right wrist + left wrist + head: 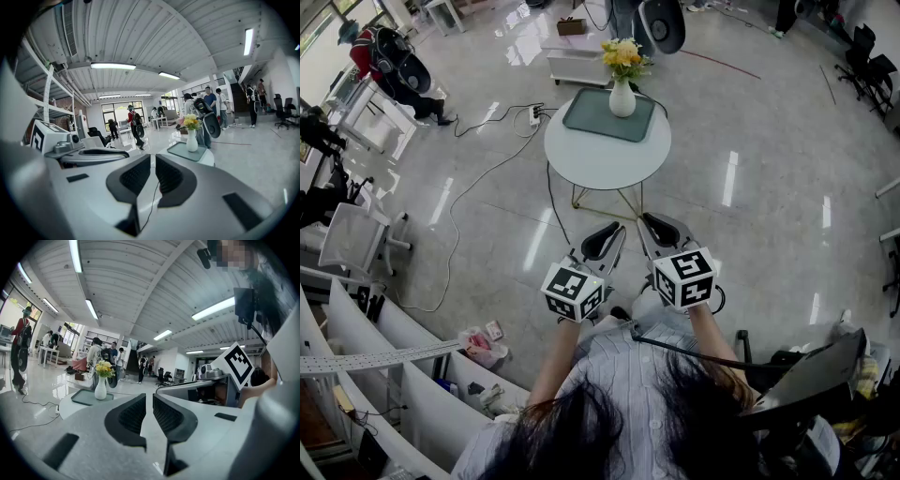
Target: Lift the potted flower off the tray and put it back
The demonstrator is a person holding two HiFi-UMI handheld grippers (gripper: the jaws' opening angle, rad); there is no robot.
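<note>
Looked like a big open-plan office or lab: glossy tiled floor (769,187), ribbed ceiling (140,282) w/ strip lights (213,309), black office chairs (867,66) at the edge, white tables (50,351) far back, people (211,101) standing about, power strip (534,115) & cable on the floor; poss. a staircase (239,90) at the rear

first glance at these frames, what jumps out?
The potted flower, yellow blooms in a white vase, stands upright on a grey-green tray on the round white table, top centre of the head view. Nearer the person, the left gripper and right gripper sit side by side, both shut and empty, short of the table.
</note>
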